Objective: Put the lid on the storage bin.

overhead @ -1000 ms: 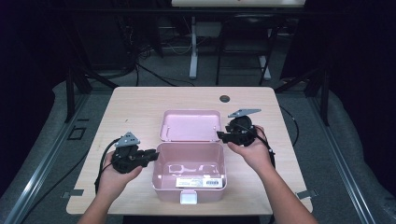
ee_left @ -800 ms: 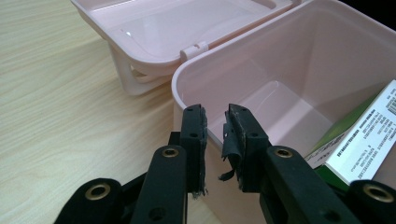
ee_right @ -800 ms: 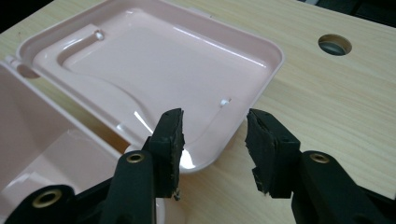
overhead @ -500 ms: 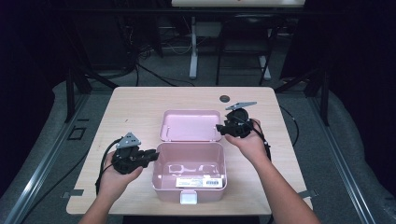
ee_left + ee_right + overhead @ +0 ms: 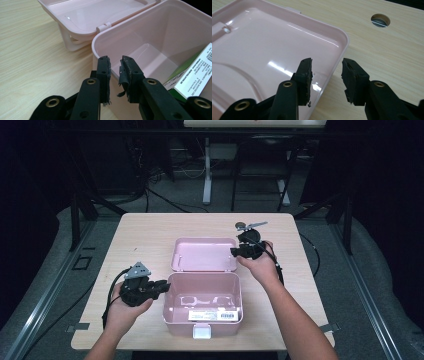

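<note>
A pink plastic box (image 5: 175,320) stands open on the table, its lid (image 5: 202,254) laid back flat behind it. A white and green carton (image 5: 195,72) with a barcode lies inside. My left gripper (image 5: 166,285) is at the box's left wall. Its jaws (image 5: 115,72) are shut on that wall's rim, one pad outside and one inside. My right gripper (image 5: 235,251) is at the lid's right edge. Its jaws (image 5: 327,72) straddle the lid's rim (image 5: 337,60) with a gap on both sides. They have just been closing and do not press on it.
The light wooden table (image 5: 140,235) has a round cable hole (image 5: 240,225) just beyond the right gripper. A white latch (image 5: 202,331) sticks out from the box's front wall near the table's front edge. Bare tabletop lies left of the lid.
My right gripper has moved away from me and a little left, from the box's rear right corner to the lid's right edge. The left gripper and the box have stayed put.
</note>
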Motion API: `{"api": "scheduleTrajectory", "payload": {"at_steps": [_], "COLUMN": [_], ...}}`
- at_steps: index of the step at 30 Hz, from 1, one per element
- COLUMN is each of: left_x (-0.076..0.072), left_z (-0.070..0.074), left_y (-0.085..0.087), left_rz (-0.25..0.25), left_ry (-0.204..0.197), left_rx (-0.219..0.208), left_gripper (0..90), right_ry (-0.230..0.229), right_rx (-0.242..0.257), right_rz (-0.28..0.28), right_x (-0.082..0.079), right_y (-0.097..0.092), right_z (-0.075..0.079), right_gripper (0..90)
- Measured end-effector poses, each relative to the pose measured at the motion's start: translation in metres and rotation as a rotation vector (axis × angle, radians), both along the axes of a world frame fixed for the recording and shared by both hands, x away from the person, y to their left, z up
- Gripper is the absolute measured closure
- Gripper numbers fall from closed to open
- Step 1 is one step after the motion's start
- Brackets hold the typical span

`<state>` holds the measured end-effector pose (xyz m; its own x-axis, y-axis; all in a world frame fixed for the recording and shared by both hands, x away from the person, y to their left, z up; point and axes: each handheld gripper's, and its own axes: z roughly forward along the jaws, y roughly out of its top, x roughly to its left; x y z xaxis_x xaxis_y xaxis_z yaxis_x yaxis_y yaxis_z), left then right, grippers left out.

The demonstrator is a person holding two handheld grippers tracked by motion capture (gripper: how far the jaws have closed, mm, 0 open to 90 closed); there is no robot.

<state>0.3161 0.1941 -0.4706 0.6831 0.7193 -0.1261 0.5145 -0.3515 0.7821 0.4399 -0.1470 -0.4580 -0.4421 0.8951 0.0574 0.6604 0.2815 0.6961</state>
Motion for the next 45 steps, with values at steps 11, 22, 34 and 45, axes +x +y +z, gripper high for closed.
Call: {"api": "scheduleTrajectory", "payload": {"at_steps": [11,22,34,45], "left_x": [0.0,0.0,0.0,0.001], "left_z": [0.0,0.0,0.0,0.0], "left_y": [0.0,0.0,0.0,0.001], "left_rz": [-0.006,-0.001,0.001,-0.001], "left_ry": [0.002,0.002,0.006,0.012], "left_rx": [0.005,0.002,-0.004,-0.01], "left_gripper": [76.6,76.7,76.9,76.9], "right_ry": [0.051,0.081,0.103,0.125], "right_rx": [-0.056,-0.053,-0.035,-0.017], "right_rz": [-0.085,-0.136,-0.184,-0.235], "right_x": [0.028,0.04,0.047,0.051], "right_y": [0.014,0.016,0.016,0.018], "right_z": [-0.01,-0.021,-0.026,-0.024], "right_gripper": [63.4,67.7,75.9,80.9]}}
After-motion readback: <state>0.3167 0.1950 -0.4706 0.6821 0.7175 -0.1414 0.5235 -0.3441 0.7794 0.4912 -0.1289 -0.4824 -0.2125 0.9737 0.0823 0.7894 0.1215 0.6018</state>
